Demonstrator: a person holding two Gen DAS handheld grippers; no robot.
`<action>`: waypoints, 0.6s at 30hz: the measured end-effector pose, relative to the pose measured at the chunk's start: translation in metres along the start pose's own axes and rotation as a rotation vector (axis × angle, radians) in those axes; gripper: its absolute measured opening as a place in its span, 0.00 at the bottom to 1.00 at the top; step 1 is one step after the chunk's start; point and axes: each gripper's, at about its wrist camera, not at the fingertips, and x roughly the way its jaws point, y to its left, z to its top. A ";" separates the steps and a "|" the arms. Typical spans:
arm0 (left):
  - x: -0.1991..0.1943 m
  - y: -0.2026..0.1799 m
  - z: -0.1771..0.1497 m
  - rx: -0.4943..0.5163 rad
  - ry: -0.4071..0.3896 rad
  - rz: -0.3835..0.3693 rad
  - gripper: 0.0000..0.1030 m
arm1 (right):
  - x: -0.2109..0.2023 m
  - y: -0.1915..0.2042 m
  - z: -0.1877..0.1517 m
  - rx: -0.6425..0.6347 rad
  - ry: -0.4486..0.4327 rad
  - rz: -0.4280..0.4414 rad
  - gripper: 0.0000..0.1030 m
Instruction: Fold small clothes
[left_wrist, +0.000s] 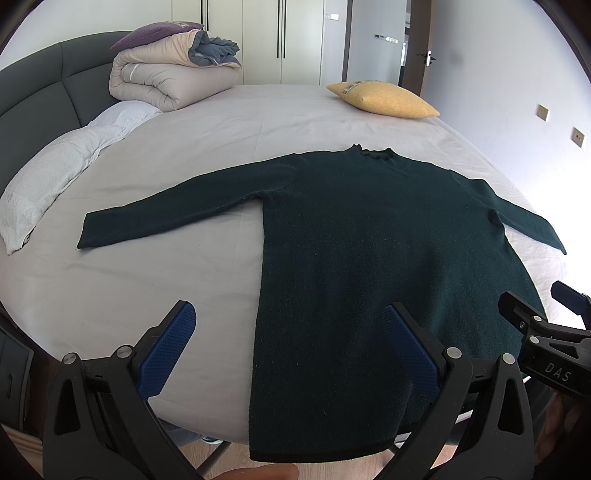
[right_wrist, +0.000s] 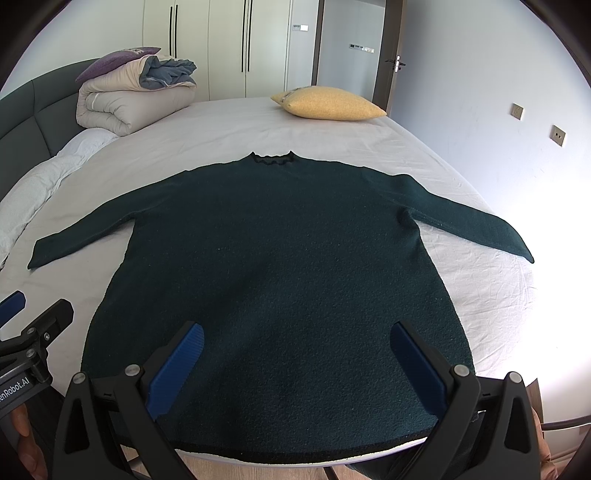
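Observation:
A dark green long-sleeved sweater (left_wrist: 369, 236) lies flat on the bed, collar away from me, both sleeves spread sideways, hem hanging over the near edge. It fills the right wrist view (right_wrist: 280, 266). My left gripper (left_wrist: 288, 325) is open and empty above the sweater's lower left edge. My right gripper (right_wrist: 297, 341) is open and empty above the hem's middle. The right gripper also shows at the left wrist view's right edge (left_wrist: 543, 310), and the left gripper at the right wrist view's left edge (right_wrist: 33, 306).
The bed's light sheet (left_wrist: 147, 280) surrounds the sweater. A yellow pillow (left_wrist: 384, 98) lies at the far side, a rolled duvet (left_wrist: 166, 77) at the far left, a white pillow (left_wrist: 48, 177) along the dark headboard (left_wrist: 33, 88). Wood floor shows below the bed's edge.

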 end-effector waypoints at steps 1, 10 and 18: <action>0.000 0.000 0.000 0.000 0.000 0.000 1.00 | 0.000 0.000 0.000 0.000 0.000 0.000 1.00; -0.001 -0.002 -0.002 -0.001 0.001 -0.002 1.00 | 0.003 0.002 -0.002 -0.001 0.001 -0.001 1.00; 0.001 -0.002 -0.010 0.002 0.004 -0.010 1.00 | 0.004 -0.001 -0.003 0.002 0.001 -0.001 1.00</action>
